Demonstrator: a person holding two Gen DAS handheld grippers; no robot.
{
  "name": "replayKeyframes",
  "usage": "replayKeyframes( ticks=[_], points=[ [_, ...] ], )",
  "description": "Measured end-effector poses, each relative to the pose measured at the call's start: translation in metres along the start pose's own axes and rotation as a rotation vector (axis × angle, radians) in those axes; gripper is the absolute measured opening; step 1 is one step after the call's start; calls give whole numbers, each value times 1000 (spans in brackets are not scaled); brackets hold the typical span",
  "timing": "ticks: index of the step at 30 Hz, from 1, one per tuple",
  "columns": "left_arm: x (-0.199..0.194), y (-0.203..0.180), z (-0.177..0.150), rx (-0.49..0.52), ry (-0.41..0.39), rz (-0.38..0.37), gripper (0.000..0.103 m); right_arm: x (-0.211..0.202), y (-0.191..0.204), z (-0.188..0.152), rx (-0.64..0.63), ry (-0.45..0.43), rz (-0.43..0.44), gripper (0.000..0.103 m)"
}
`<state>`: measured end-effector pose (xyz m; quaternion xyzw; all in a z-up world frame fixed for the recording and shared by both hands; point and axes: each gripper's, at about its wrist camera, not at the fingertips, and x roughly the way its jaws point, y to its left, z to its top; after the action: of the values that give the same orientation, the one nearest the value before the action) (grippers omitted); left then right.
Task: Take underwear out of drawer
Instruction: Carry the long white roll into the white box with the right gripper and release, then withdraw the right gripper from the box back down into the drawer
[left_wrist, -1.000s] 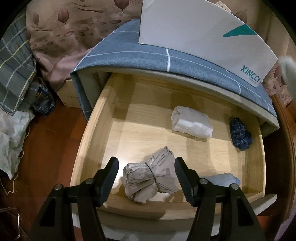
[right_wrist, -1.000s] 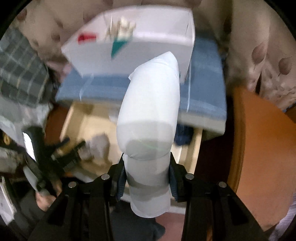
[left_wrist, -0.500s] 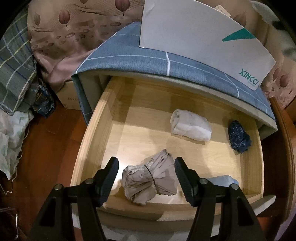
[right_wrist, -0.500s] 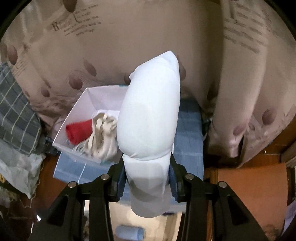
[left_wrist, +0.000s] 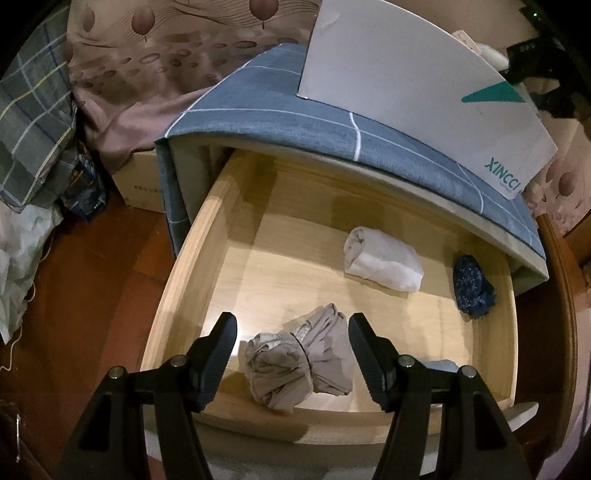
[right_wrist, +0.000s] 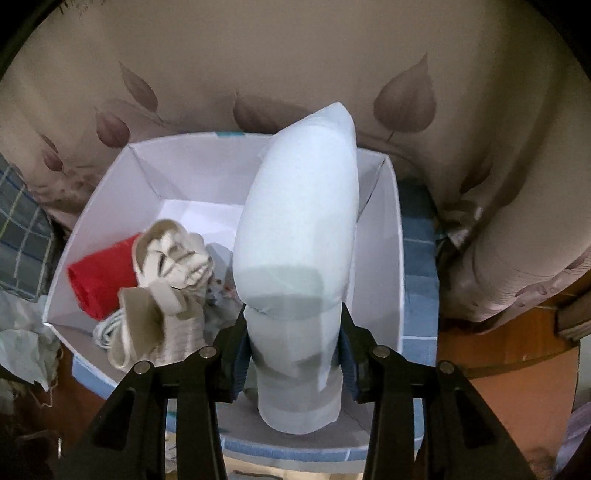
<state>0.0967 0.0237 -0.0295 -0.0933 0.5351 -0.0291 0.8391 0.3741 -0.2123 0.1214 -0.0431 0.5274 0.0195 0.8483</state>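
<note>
Carried over the white box (right_wrist: 388, 229), the pale rolled underwear (right_wrist: 299, 236) sits between right fingers (right_wrist: 236, 354) easing apart.

Wood, cloth and card
Drawer (left_wrist: 177, 280) of pale smooth wood; rolled underwear (right_wrist: 299, 236) of soft matt cloth; white box (right_wrist: 391, 236) of smooth card.

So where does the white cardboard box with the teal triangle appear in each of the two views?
Left wrist view: the white cardboard box is at the upper right, on the blue checked cloth above the open wooden drawer.
Right wrist view: the box fills the centre, seen from above, behind the pale rolled garment.
Shared landmark: the blue checked cloth.
</note>
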Motion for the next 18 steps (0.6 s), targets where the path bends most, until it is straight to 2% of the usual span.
replayKeyframes(
  ticks=[7,11,18],
  points=[
    [0,1,0,-2,4,-6,64,29,3,-1,11,57,-4,41],
    [0,2,0,-8,8,-15,64,34,3,-3,6,63,-12,47],
    [3,0,0,-10,15,-15,64,2,-4,-12,14,17,22,52]
  ],
)
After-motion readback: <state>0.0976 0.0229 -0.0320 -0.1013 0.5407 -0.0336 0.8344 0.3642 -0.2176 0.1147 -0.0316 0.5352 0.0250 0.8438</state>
